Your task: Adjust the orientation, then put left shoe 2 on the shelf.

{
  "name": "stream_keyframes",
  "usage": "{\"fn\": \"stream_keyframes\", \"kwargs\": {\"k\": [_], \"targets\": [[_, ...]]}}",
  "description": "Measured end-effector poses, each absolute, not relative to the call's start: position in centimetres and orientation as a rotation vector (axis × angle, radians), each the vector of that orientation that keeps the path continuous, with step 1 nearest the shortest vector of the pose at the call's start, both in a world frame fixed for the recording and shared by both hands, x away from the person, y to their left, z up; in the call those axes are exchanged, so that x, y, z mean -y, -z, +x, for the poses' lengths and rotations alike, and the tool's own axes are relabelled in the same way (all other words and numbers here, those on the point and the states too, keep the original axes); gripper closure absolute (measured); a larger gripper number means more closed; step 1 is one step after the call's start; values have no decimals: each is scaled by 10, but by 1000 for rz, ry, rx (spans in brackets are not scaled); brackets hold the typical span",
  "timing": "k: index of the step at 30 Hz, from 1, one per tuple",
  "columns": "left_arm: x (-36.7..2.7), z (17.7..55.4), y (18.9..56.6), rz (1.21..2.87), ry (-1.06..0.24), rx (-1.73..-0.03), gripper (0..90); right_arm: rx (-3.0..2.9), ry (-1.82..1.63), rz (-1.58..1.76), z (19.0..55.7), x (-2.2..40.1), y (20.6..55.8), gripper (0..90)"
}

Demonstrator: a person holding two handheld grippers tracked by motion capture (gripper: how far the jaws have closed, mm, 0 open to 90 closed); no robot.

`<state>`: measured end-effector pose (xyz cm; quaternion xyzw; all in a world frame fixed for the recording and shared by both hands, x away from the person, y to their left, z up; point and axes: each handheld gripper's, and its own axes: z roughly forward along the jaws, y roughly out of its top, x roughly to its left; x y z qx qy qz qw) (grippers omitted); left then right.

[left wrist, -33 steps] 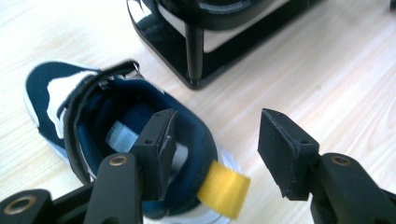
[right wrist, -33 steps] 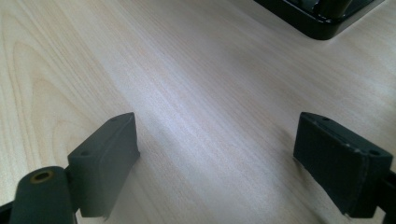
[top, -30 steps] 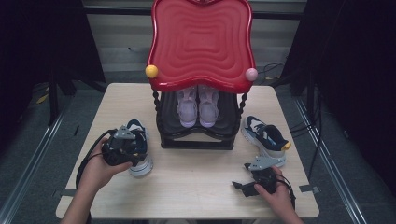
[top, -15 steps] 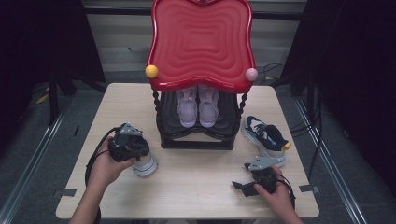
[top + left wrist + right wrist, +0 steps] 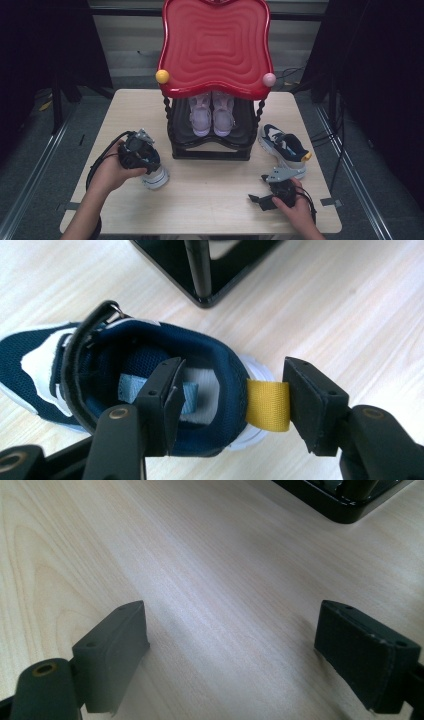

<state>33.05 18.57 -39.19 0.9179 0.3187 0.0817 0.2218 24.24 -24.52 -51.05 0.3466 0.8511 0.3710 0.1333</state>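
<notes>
Curtained recording lab; black drapes (image 5: 45,50)

Even overhead light on the table (image 5: 215,195); dark surroundings; soft sheen at twelve o'clock in the right gripper view; near jaws blurred.

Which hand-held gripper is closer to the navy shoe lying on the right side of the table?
The right hand-held gripper. It sits on the table just in front of that navy shoe, jaws open. The left hand-held gripper is across the table, over the other navy shoe.
</notes>
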Motion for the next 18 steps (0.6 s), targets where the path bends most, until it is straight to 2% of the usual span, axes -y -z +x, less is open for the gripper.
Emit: {"fn": "stream_keyframes", "kwargs": {"k": [6, 18], "targets": [[-180, 336, 391, 2625, -147, -880, 426, -2468, -1076, 1006, 242, 245, 510, 129], [-172, 343, 393, 2728, -96, -850, 457, -2468, -1076, 1005, 242, 245, 510, 129]]}}
